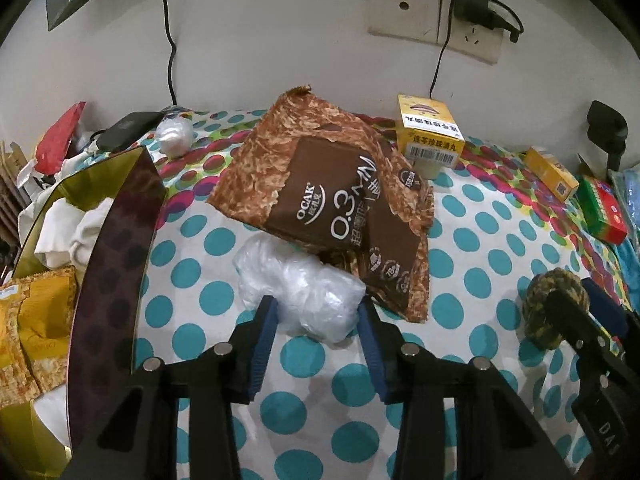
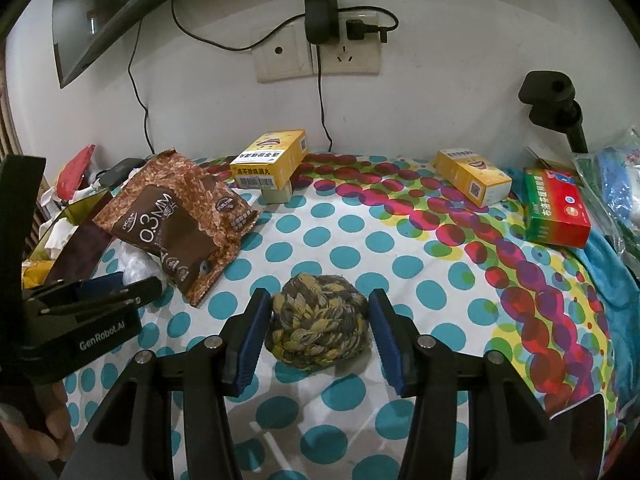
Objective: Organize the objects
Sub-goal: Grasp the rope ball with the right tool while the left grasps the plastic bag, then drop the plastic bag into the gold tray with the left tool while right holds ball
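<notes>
Left gripper point(image 1: 318, 312): jaws spread apart, straddling the crumpled clear plastic bag point(image 1: 298, 284); the blue pads sit at the bag's two sides, and whether they press it is hard to tell from this angle.
Right gripper point(image 2: 318, 320): released, jaws wide on either side of the woven rope ball point(image 2: 318, 320), with a visible gap between each pad and the ball.
Rope ball: rests on the polka-dot cloth point(image 2: 420, 248) covering the table, near the front edge, yellow and dark grey strands.
Plastic bag: lies on the cloth, its far edge tucked under the lower corner of the brown snack packet point(image 1: 340, 200).
Snack packet: torn open at the top, lying tilted, printed with "OCAK" and "0.3MM".
Gold box point(image 1: 116, 240): open, standing at the left of the table, holding white cloth and yellow snack packs.
Yellow carton point(image 2: 270, 160): stacked on a smaller pale box near the wall, behind the snack packet.
Second yellow carton point(image 2: 474, 178): lies farther right, well apart from the first.
Red and green box point(image 2: 558, 206): beside the second carton, at the right edge of the cloth.
Wall: white, with a socket plate point(image 2: 316, 54) and a black adapter plugged in, cables hanging down.
</notes>
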Motion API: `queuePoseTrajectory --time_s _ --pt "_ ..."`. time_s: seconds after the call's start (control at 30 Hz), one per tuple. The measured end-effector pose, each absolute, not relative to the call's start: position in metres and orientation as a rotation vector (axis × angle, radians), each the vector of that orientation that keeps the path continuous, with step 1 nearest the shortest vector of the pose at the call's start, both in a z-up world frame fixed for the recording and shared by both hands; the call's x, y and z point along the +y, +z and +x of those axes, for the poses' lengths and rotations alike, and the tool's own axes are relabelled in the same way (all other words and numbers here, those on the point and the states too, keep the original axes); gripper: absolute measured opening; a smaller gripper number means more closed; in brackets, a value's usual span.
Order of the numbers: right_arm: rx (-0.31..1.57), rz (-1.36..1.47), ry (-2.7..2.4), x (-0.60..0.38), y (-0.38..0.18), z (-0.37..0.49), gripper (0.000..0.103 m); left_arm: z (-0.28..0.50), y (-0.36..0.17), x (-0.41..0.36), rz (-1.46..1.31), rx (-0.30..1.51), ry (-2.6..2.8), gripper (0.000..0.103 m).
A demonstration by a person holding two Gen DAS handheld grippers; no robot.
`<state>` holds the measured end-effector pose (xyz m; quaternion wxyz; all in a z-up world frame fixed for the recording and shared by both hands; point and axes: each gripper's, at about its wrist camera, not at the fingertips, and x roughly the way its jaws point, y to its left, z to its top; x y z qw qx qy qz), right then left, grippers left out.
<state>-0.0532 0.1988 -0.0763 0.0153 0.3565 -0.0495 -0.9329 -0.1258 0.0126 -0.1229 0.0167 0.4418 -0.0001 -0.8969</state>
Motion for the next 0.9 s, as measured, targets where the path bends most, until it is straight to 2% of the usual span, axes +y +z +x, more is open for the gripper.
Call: queuePoseTrajectory --time_s 0.9 --pt "-0.046 1.125 -2.954 0.184 -0.073 -0.054 0.048 -0.074 -0.097 -0.008 1.264 -0.037 -2.805 0.040"
